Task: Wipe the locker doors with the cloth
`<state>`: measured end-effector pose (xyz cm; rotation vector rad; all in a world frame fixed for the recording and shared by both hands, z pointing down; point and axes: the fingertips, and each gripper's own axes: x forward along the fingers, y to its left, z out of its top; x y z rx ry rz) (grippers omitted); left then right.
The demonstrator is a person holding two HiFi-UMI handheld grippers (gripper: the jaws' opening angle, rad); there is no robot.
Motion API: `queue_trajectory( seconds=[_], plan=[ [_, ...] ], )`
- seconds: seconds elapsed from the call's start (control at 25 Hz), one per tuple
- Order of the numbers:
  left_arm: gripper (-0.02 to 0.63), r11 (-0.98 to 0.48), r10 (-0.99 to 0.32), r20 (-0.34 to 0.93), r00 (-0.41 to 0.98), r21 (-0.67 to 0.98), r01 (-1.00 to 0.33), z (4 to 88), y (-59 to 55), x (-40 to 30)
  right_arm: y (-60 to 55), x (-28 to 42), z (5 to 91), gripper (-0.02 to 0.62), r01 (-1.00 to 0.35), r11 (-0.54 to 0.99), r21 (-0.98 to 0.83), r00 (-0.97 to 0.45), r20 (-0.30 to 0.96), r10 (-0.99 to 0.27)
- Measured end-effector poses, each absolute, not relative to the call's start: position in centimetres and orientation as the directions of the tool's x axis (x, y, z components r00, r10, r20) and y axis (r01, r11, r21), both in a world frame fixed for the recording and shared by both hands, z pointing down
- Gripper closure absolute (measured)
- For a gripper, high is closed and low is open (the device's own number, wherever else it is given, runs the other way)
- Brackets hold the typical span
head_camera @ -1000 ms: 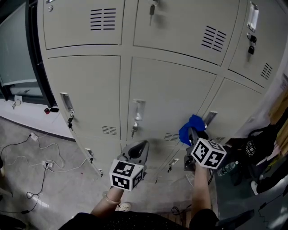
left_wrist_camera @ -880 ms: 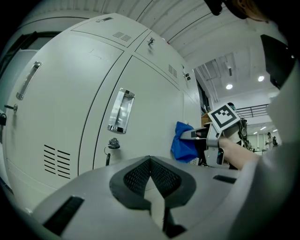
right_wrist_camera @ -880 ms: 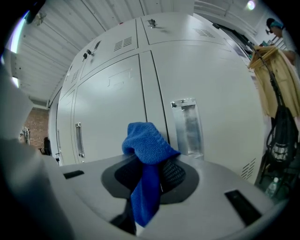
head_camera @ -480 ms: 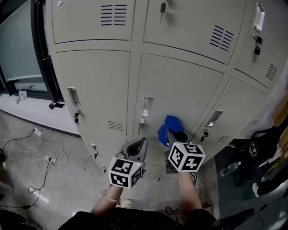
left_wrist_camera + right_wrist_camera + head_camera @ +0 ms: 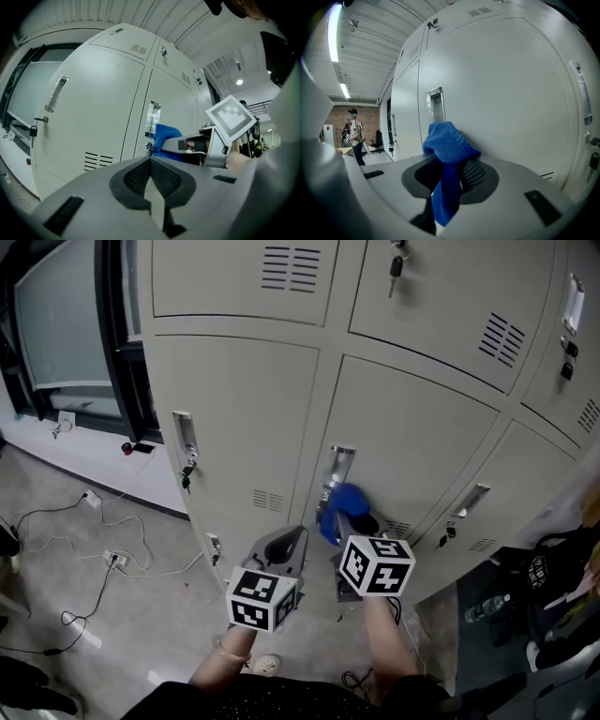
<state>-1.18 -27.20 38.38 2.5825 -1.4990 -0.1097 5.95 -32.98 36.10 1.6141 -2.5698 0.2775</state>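
Blue knitted cloth [image 5: 449,150] is clamped between the jaws of the right claw [image 5: 350,522] and lies bunched against the pale grey metal locker door [image 5: 422,442], just below its recessed metal handle [image 5: 339,463]. The left claw [image 5: 150,161] is closed on nothing, just beside the right claw and clear of the cloth.

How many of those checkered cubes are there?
2. One cube sits on the left gripper, the other on the right gripper, which grips the cloth. None seems hidden.
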Motion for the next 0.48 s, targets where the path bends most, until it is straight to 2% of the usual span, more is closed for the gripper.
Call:
queue_trajectory(
  seconds=[0.48],
  plan=[
    [0.6,-0.511,-0.852,0.032,0.523,0.165,-0.843,38.77,-27.9,-1.08,-33.9,6.37,36.46,0.5,-0.912,0.396,-0.104,-0.409,0.181,-0.895]
  ],
)
